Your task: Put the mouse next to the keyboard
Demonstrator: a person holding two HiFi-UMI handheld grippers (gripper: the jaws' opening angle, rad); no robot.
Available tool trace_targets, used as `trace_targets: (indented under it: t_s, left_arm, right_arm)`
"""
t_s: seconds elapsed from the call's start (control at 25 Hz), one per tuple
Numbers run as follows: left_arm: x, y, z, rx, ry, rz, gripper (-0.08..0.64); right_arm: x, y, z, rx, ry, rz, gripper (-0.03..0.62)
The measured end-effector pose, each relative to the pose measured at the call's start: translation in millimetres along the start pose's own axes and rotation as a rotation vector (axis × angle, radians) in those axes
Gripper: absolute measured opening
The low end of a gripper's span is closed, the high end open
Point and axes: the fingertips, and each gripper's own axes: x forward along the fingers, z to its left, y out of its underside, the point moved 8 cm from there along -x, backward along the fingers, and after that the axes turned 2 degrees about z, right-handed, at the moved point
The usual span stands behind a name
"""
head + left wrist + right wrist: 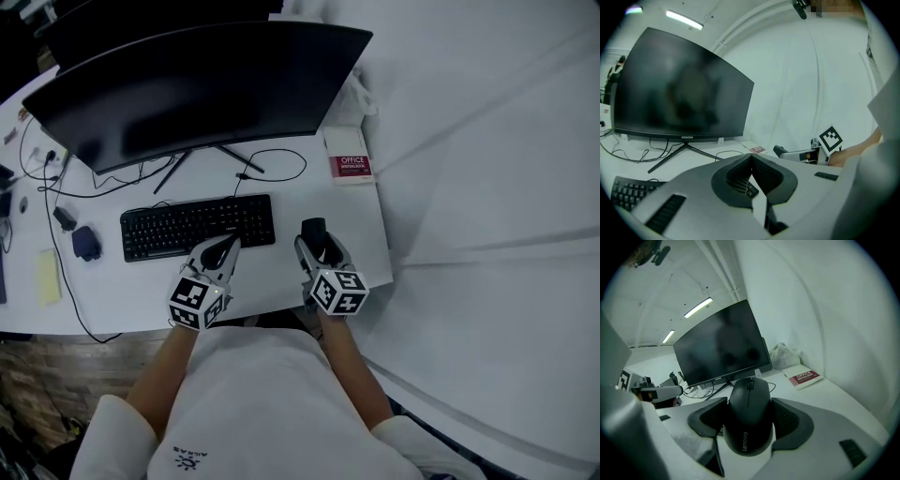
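Note:
A black mouse (749, 416) with a scroll wheel sits between the pads of my right gripper (749, 420), which is shut on it. In the head view the mouse (314, 234) pokes out ahead of the right gripper (319, 248), over the white desk just right of the black keyboard (198, 226). My left gripper (222, 251) hovers at the keyboard's near edge. Its pads meet at the tips with nothing between them, so the left gripper (750, 168) is shut and empty. Part of the keyboard (628, 192) shows low at the left of the left gripper view.
A large dark monitor (197, 89) stands behind the keyboard, with cables trailing around its stand. A red and white booklet (348, 155) lies at the back right. The desk's right edge (384, 234) is close to the mouse. Small items and a yellow pad (49, 277) lie at the left.

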Motion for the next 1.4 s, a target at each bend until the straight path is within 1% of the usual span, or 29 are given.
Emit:
trace_targets:
  t_s: [0.28, 0.48, 0.64, 0.8, 1.0, 1.24, 1.4]
  left_arm:
    - [20, 0, -2, -0.048, -0.082, 0.004, 0.006]
    - [33, 9, -4, -0.065, -0.126, 0.023, 0.006]
    - [41, 17, -1, -0.094, -0.157, 0.035, 0.006]
    - [49, 24, 2, -0.105, -0.176, 0.058, 0.006]
    - [57, 32, 3, -0.102, -0.19, 0.094, 0.006]
    - [61, 35, 4, -0.093, -0.191, 0.127, 0.006]
    - [64, 35, 4, -0.088, -0.201, 0.134, 0.006]
  right_arm:
    - [39, -3, -21, -0.065, -0.016, 0.116, 0.301]
    - [65, 5, -30, -0.091, -0.028, 0.187, 0.301]
    - [83, 13, -34, -0.115, -0.023, 0.237, 0.301]
    - [100, 23, -37, -0.154, -0.009, 0.288, 0.301]
    - [113, 31, -39, -0.171, 0.003, 0.333, 0.301]
    - [123, 39, -39, -0.196, 0.029, 0.362, 0.301]
    - [128, 41, -41, -0.213, 0.044, 0.371, 0.301]
